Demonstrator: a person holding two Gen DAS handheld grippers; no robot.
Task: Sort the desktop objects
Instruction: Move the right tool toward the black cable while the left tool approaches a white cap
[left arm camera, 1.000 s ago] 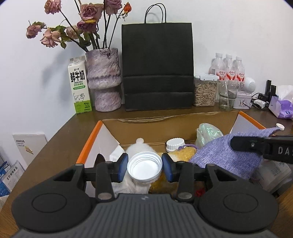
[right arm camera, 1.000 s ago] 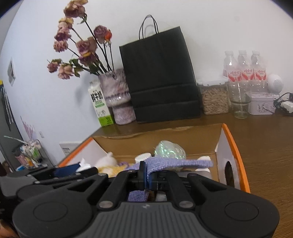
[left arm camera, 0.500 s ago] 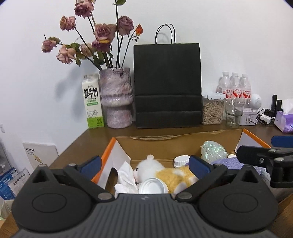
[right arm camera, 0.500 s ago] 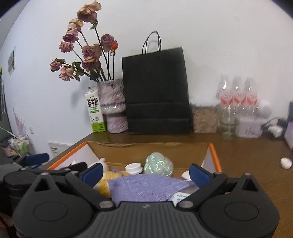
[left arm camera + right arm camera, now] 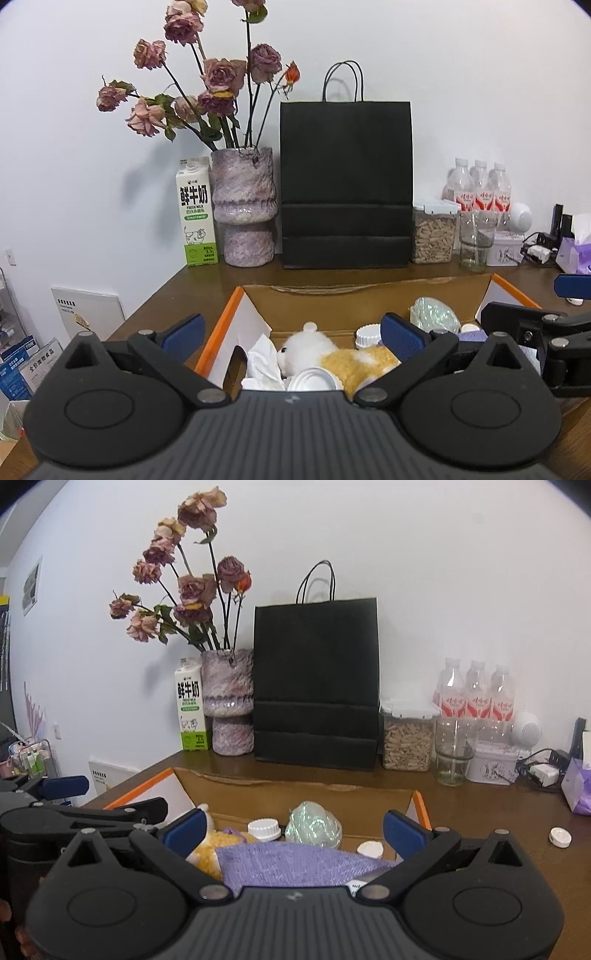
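Left gripper (image 5: 291,334) spread wide — white cap (image 5: 313,380) below, right gripper (image 5: 293,827) wide — purple cloth (image 5: 295,866) below

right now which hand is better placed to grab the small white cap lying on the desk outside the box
Right. The white cap lies on the desk just right of the right gripper, whose jaws are open and empty. The left gripper hangs over the box's far side.

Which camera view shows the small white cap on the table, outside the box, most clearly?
The right wrist view. The small white cap lies whole on the bare brown table, right of the cardboard box. In the left wrist view only a sliver shows, behind the right gripper.
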